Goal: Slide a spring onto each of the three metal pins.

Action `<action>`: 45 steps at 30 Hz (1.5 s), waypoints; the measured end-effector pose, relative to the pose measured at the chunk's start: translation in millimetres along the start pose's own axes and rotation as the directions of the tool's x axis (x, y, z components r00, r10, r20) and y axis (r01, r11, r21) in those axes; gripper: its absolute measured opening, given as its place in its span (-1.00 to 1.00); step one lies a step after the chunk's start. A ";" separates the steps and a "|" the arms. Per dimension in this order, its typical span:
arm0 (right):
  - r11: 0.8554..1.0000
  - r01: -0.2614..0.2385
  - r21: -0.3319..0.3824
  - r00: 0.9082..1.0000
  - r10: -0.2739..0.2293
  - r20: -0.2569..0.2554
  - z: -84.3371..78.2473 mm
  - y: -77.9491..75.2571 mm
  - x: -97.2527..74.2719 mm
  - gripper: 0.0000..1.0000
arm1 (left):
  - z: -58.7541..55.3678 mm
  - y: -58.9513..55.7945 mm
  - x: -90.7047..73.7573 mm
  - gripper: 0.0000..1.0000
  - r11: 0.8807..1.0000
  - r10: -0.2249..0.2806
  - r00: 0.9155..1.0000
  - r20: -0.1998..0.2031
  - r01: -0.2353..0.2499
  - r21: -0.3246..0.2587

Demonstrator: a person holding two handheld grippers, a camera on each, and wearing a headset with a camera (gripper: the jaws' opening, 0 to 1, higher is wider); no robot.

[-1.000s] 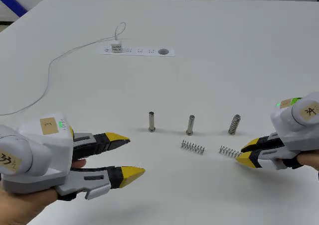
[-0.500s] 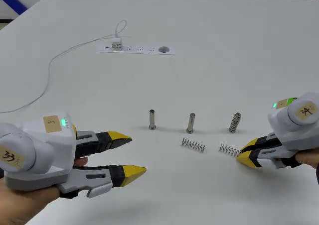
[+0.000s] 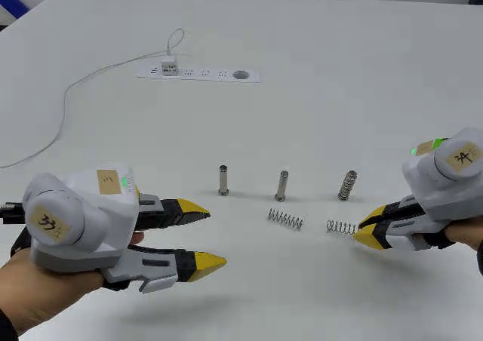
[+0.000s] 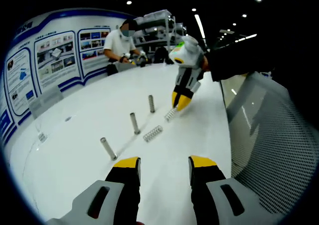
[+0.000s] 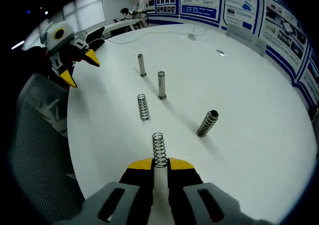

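I am working at a white table (image 3: pixel 339 69). My left gripper (image 3: pixel 215 238) is hovering with its jaws wide apart over bare table, well left of the work and gripping nothing. My right gripper (image 3: pixel 364 230) is lying low at the right, its jaws narrowed onto the end of a spring. Far back, a strip (image 3: pixel 198 73) is lying with its cable (image 3: pixel 83 81) trailing off left.

The pins are standing in a row. The left pin (image 3: pixel 223 179) and middle pin (image 3: pixel 281 185) are showing bare, and the third is sitting inside a fitted spring (image 3: pixel 347 184). Just in front of the row, the loose spring (image 3: pixel 285 219) is lying near the middle pin, untouched. The held spring (image 5: pixel 159 148) is lying flat, pointing away from my jaws.

I am judging this to be the pickup of the second spring. Next I am going to need to lift it, tip it upright and line its open end over a bare pin, the middle one being nearest. Gripped by one end, it is likely to droop or wobble.

The pinched coils are hiding between my jaws, so I am not seeing how firmly they are biting.
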State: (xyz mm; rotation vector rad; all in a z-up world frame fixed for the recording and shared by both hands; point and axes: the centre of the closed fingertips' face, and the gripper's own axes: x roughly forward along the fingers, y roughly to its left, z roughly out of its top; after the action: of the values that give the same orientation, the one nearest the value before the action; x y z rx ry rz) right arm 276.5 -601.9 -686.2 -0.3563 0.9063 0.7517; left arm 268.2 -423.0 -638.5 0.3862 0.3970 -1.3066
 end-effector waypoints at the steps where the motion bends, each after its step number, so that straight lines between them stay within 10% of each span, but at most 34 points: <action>1: 1.000 -0.003 -0.005 1.000 0.003 -0.001 1.1 2.8 -1.2 -0.78 | 0.2 -0.5 2.1 -0.21 1.000 -0.008 1.000 -0.001 0.008 0.005; 28: 0.951 -0.201 -0.235 0.980 0.198 -0.036 75.4 97.5 0.9 -0.78 | 8.4 -22.9 29.6 -0.24 0.991 -0.111 0.994 -0.013 0.112 0.073; 45: 0.931 -0.240 -0.274 0.971 0.236 -0.050 87.6 118.4 1.1 -0.78 | 11.6 -28.1 35.3 -0.68 0.983 -0.116 0.993 -0.020 0.117 0.142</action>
State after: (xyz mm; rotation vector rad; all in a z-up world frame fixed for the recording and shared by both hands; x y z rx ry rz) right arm 242.4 -468.9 -632.9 -0.5061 0.8688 1.1080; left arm 249.2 -464.6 -647.1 0.4976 0.3408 -1.4526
